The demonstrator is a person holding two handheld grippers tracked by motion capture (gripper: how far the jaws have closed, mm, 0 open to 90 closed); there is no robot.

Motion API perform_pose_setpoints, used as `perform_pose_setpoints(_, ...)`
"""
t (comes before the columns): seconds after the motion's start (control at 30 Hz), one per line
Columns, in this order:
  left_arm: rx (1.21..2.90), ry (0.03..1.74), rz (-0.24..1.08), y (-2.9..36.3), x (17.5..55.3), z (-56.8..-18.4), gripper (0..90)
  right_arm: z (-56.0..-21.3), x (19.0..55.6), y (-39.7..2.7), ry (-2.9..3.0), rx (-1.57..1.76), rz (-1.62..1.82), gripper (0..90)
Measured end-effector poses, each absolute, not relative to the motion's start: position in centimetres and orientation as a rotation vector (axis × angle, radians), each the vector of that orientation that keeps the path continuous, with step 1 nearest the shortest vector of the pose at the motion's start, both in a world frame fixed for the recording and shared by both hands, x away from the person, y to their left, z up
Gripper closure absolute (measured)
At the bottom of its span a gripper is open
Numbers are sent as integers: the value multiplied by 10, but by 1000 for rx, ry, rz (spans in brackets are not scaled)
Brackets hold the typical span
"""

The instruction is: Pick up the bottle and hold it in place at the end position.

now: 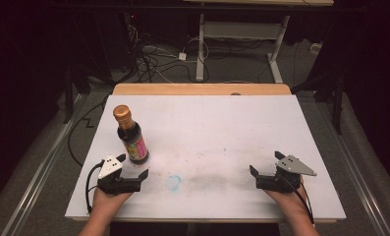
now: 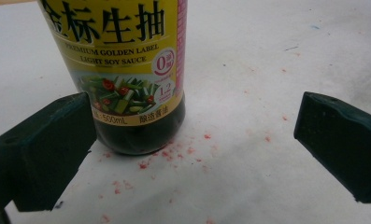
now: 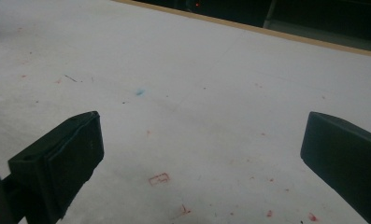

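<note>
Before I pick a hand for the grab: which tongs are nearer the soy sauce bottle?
Left. The left tongs sit open just before the soy sauce bottle; the right tongs are far across the table.

You have one soy sauce bottle (image 1: 131,136) standing on one white table (image 1: 222,128) — nothing else of its kind. Two grippers: the left gripper (image 1: 133,170) and the right gripper (image 1: 265,165) — one per hand.
</note>
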State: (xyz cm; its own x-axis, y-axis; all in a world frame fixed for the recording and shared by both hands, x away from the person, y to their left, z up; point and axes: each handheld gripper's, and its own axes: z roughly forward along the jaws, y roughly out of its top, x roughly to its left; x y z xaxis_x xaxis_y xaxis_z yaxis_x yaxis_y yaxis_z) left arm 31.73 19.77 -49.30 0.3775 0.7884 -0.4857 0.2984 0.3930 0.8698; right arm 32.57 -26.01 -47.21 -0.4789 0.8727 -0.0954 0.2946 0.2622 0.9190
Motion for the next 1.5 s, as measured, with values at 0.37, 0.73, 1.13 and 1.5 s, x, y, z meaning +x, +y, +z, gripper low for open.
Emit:
perform_pose_setpoints(0.37, 1164, 1193, 424, 201, 316, -491, 0, -472, 324, -260, 1918, 1049, 1205, 3)
perform_pose_setpoints(0.73, 1142, 1199, 430, 204, 318, -488, 0, -471, 322, -261, 1917, 1057, 1207, 3)
perform_pose_setpoints(1.13, 1102, 1210, 439, 215, 326, -481, 0, -472, 323, -260, 1923, 1045, 1204, 3)
perform_pose_setpoints(1.5, 1102, 1226, 473, 213, 342, -461, 0, -471, 323, -258, 1924, 1048, 1217, 3)
